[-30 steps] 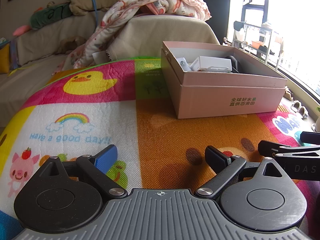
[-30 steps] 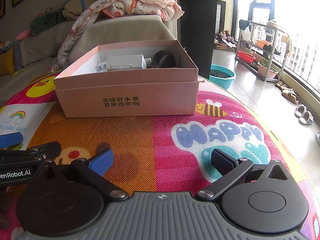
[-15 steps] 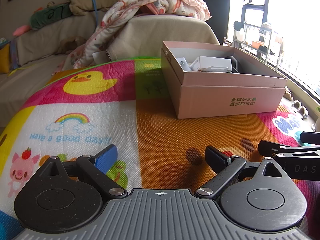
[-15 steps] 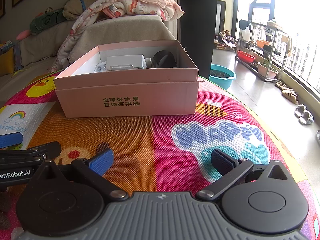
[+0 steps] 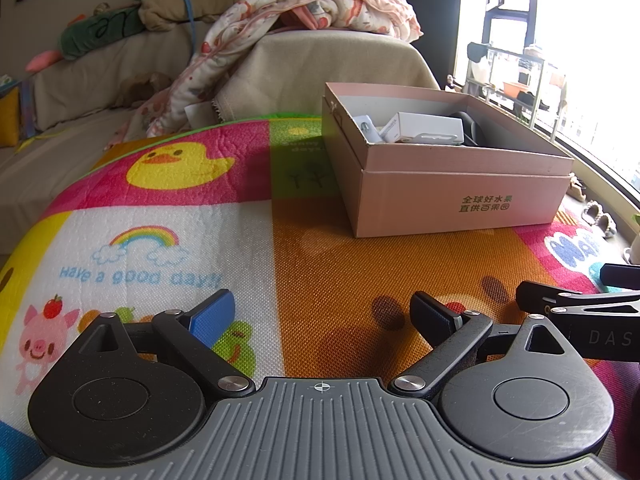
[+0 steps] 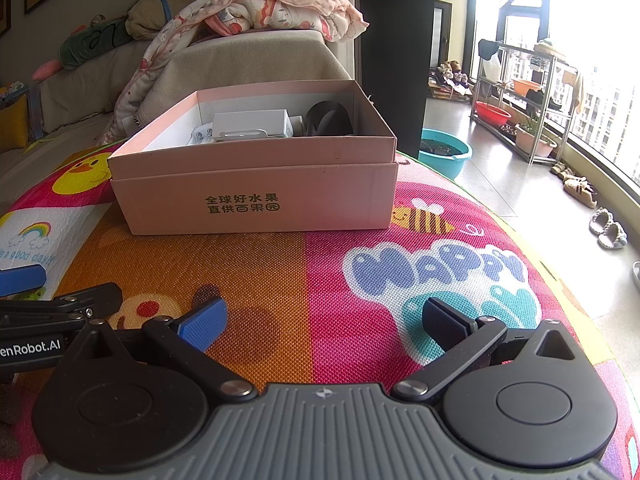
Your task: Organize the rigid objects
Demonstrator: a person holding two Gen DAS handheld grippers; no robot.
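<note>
A pink cardboard box (image 5: 464, 196) (image 6: 256, 196) stands open on the colourful play mat (image 5: 328, 264) (image 6: 320, 272). Inside it lie a white carton (image 5: 424, 126) (image 6: 252, 124), a dark rounded object (image 6: 330, 118) and small white items (image 5: 366, 126). My left gripper (image 5: 322, 314) is open low over the mat, well short of the box, nothing between its fingers. My right gripper (image 6: 324, 316) is open too, empty, facing the box front. Each gripper shows at the edge of the other's view.
A beige sofa (image 5: 304, 68) with a patterned blanket (image 5: 320, 4) and plush toys sits behind the mat. To the right are a tiled floor, a teal basin (image 6: 444, 152), a metal rack (image 6: 520, 112) and slippers (image 6: 608, 228) by the window.
</note>
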